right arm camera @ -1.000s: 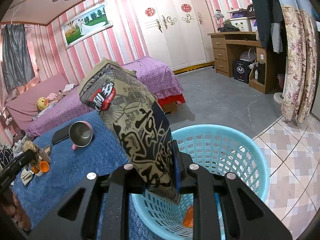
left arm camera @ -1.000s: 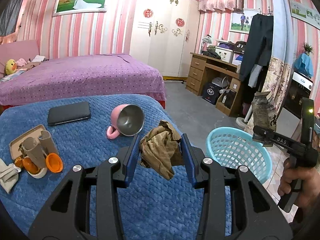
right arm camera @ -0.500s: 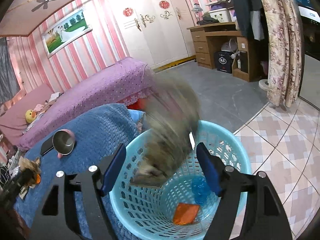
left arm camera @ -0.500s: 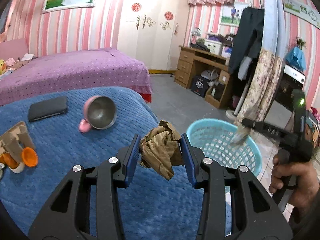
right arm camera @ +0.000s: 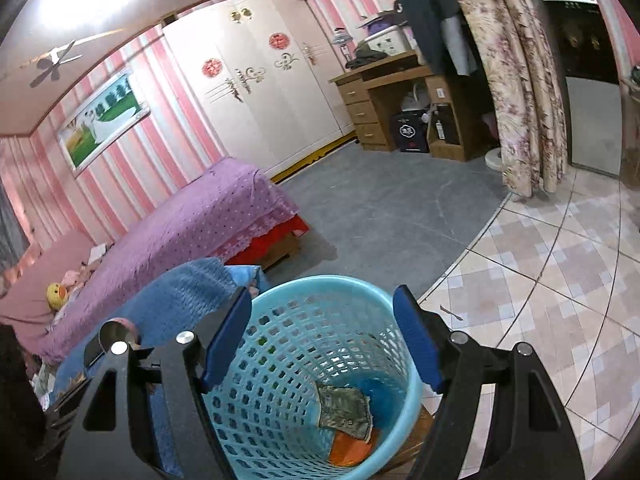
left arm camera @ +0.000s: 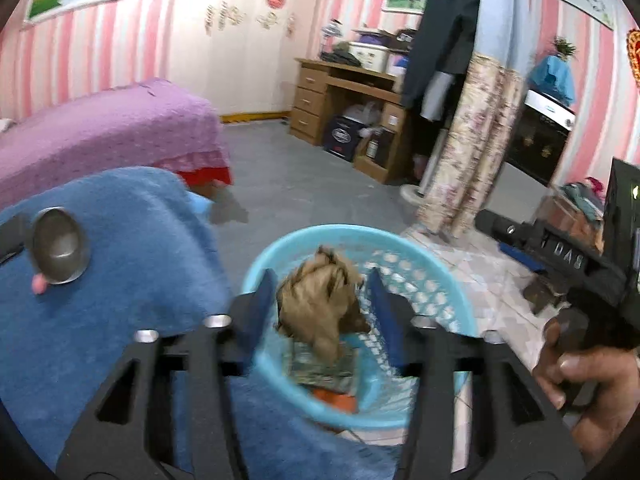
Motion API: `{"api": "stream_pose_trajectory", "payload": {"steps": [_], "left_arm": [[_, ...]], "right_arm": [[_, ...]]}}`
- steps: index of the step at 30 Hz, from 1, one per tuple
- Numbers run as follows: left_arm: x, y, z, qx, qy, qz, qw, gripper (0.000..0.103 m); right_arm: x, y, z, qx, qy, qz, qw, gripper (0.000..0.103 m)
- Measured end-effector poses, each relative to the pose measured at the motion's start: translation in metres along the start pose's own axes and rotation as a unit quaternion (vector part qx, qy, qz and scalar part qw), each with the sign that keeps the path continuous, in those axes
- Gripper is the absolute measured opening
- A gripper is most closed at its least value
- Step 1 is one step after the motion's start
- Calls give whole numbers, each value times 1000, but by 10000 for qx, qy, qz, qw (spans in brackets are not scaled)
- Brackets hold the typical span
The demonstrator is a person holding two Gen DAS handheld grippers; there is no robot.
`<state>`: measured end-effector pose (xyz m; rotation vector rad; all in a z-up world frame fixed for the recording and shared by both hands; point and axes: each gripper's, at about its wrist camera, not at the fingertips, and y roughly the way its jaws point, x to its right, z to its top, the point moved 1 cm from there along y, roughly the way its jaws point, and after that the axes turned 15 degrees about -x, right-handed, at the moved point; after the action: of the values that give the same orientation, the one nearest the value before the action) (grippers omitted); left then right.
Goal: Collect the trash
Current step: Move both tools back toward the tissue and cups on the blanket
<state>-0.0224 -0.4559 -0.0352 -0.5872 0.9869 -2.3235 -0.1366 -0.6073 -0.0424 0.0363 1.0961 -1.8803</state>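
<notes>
Left wrist view is blurring as you are bringing the left tongs over the light blue basket, which is standing on the floor right beside the blue-covered counter. The jaws are opening right now, and the crumpled brown paper wad is sitting between them, above the basket's mouth; whether the blue pads are pressing on it at this instant, you cannot tell through the blur. Over on the counter, a pink mug is lying on its side with its steel inside facing you. At the right edge, your right hand is gripping the handle of the other tool.

From the right wrist, you are holding the right tongs spread wide and empty, both blue pads hanging just above the basket's rim. Down at the bottom of the basket, the printed snack bag is lying flat, overlapping an orange wrapper, with something blue just behind it. The purple bed is stretching away beyond the counter.
</notes>
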Motion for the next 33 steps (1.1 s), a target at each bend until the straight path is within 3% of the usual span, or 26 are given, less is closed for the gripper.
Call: {"api": "stream_pose_trajectory", "payload": {"steps": [1,2,7,12,16,19,20,22,25,28,33], "left_arm": [[0,2,3,21,-53,38,10000,89],[-2,1,5,128,-180,174,9996,91],[-25,-25,5,285,-369,475,9978,91],[-95,-103,-22,718,-771,1243,9866,91],[-160,-153,-53,805,-1230,1944,9698,92],[-217,-188,-91,715,-1541,2606,9504,93],[-242,-201,-111,672,-1729,2908,9386,93],[-279,-220,-142,618,-2127,3166,9223,93],[-331,-241,-177,536,-2776,3082,9083,93],[-373,-250,-208,229,-3156,3285,8899,93],[-405,-236,-227,-210,-3418,2841,8956,93]], "right_arm": [[1,1,1,0,19,-1,10000,72],[0,2,1,-11,29,11,10000,72],[-22,0,-4,13,-295,108,9995,72],[-61,4,-12,-76,-615,358,9974,73],[-108,9,-27,-217,-984,600,9931,75],[-148,14,-43,-366,-1354,763,9872,75],[-159,15,-48,-402,-1444,821,9853,76],[-191,18,-64,-508,-1662,1012,9796,76],[-231,26,-87,-711,-1973,1152,9710,79],[-274,35,-114,-936,-2403,1301,9574,79],[-333,45,-158,-1285,-2816,1645,9366,79]]}}
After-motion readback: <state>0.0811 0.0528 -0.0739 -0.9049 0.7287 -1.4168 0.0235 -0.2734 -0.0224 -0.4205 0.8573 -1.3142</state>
